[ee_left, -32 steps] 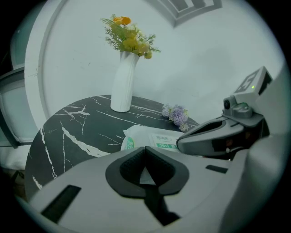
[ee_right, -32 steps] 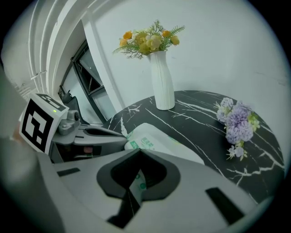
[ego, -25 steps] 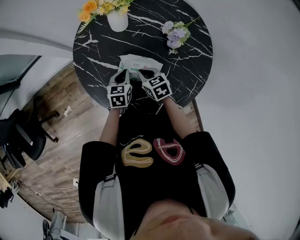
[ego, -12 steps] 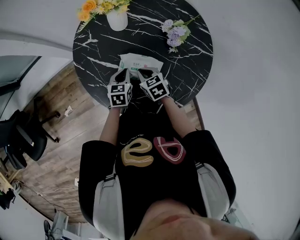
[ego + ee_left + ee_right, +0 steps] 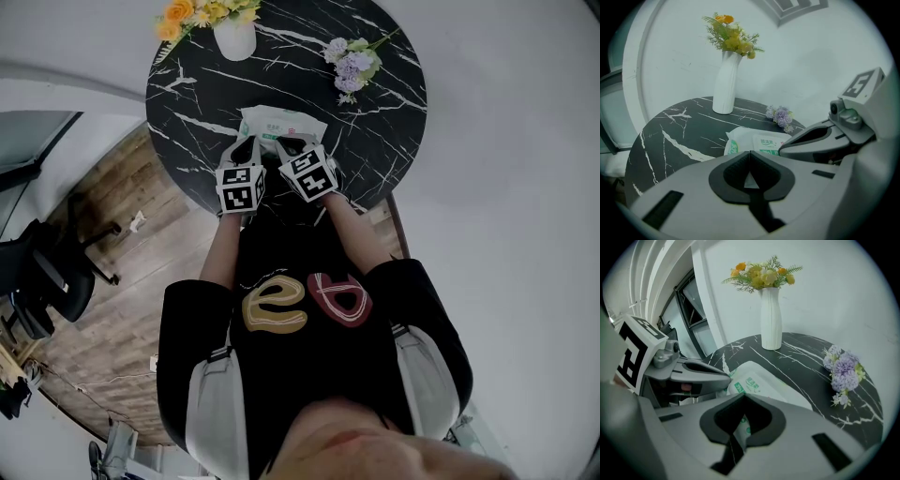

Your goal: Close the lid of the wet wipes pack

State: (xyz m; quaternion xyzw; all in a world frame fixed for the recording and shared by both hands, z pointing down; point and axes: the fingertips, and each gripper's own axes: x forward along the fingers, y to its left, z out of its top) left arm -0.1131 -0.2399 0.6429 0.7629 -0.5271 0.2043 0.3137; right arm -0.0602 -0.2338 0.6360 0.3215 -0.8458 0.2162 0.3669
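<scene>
Round black worktop (image 5: 384, 141) veined in white, standing against a pale wall (image 5: 834, 296) over wood-plank floor (image 5: 141, 262); a dark chair (image 5: 42, 277) stands on the floor, well apart from the worktop's left edge. A white vase (image 5: 234, 39) of yellow and orange flowers stands upright at the far-left edge, and a purple flower sprig (image 5: 352, 67) lies near the far-right edge. The wet wipes pack (image 5: 281, 122) lies flat between the centre and the near edge, printed face up, its long axis running roughly along that edge, left to right. Left tongs (image 5: 750, 154) and right tongs (image 5: 743, 397) meet the pack's near side, side by side. Each pair has its tips pressed together with nothing between them — the pack shows only through the gap behind the tips.
</scene>
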